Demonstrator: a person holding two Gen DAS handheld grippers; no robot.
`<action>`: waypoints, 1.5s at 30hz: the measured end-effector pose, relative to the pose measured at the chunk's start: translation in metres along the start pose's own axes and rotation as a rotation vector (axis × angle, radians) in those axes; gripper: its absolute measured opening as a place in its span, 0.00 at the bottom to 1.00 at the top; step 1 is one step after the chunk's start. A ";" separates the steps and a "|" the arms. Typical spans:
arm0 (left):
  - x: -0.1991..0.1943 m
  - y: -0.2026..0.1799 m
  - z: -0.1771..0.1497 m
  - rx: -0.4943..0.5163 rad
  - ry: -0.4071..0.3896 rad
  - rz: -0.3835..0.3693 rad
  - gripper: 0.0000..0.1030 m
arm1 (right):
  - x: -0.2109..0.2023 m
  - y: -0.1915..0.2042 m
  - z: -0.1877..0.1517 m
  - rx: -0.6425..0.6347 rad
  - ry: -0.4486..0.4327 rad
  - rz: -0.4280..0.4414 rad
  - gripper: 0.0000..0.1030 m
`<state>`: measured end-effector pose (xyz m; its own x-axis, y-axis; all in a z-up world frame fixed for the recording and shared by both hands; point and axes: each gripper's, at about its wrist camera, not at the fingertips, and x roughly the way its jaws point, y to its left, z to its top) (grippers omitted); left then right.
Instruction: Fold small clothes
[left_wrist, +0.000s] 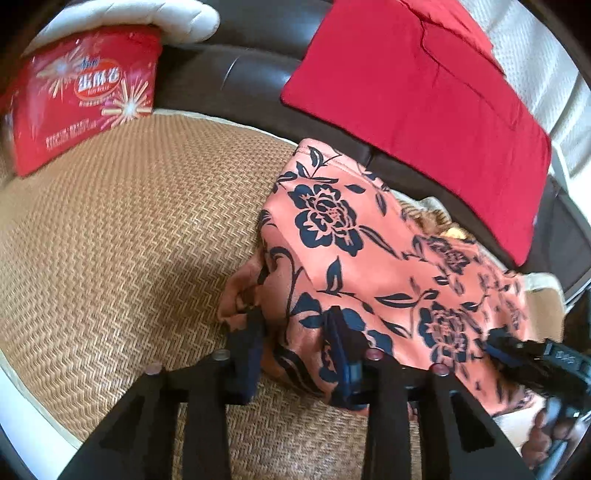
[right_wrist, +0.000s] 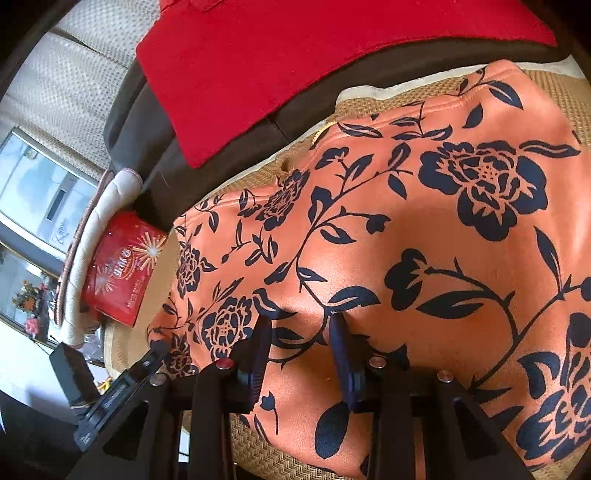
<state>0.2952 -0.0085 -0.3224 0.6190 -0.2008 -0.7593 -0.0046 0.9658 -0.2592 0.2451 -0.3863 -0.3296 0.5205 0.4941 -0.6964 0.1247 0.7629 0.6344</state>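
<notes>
An orange garment (left_wrist: 354, 251) with a dark blue flower print lies partly folded on a woven straw mat (left_wrist: 129, 240). It fills the right wrist view (right_wrist: 424, 229). My left gripper (left_wrist: 293, 321) is open, its fingers astride the garment's bunched left edge. My right gripper (right_wrist: 301, 325) is open, its fingers resting on the cloth near its front edge. The right gripper also shows at the lower right of the left wrist view (left_wrist: 535, 358). The left gripper shows at the lower left of the right wrist view (right_wrist: 129, 376).
A red cushion (left_wrist: 424, 103) leans on the dark sofa back (left_wrist: 236, 74) behind the garment. A red printed packet (left_wrist: 85, 96) stands at the mat's far left under a white cushion (left_wrist: 147, 18). The mat's pale border (left_wrist: 33, 406) runs at the near left.
</notes>
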 end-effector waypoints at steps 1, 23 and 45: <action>0.002 0.000 0.000 -0.003 0.002 0.003 0.32 | 0.000 0.001 0.000 -0.006 0.001 -0.003 0.35; 0.016 -0.021 -0.007 0.141 -0.022 0.063 0.83 | -0.053 0.058 -0.008 -0.309 -0.205 -0.239 0.38; 0.026 -0.033 -0.014 0.153 -0.088 0.144 0.49 | -0.065 0.005 -0.016 -0.184 -0.125 -0.218 0.38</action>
<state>0.3004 -0.0476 -0.3421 0.6869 -0.0502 -0.7250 0.0173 0.9985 -0.0527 0.1982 -0.4077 -0.2860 0.5997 0.2644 -0.7552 0.0957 0.9133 0.3958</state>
